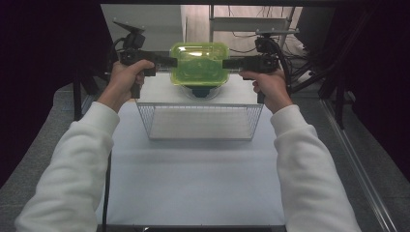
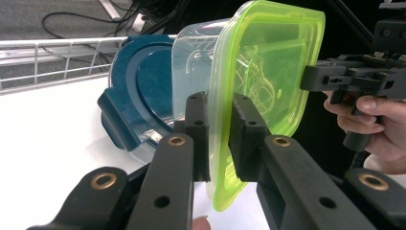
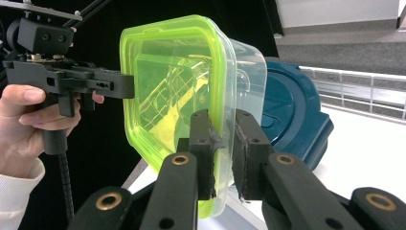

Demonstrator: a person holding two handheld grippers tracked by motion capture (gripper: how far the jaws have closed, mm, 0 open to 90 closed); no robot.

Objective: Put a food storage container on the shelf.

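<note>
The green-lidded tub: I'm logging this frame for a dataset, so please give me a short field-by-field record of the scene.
held item: clear tub with green lid
left gripper: shut on lid's left rim
right gripper: shut on lid's right rim
tub height: lifted above the table
beneath tub: blue-lidded container on the table
nearer the person: wire basket, nothing visible in it
hands: left hand and right hand, white sleeves
</note>
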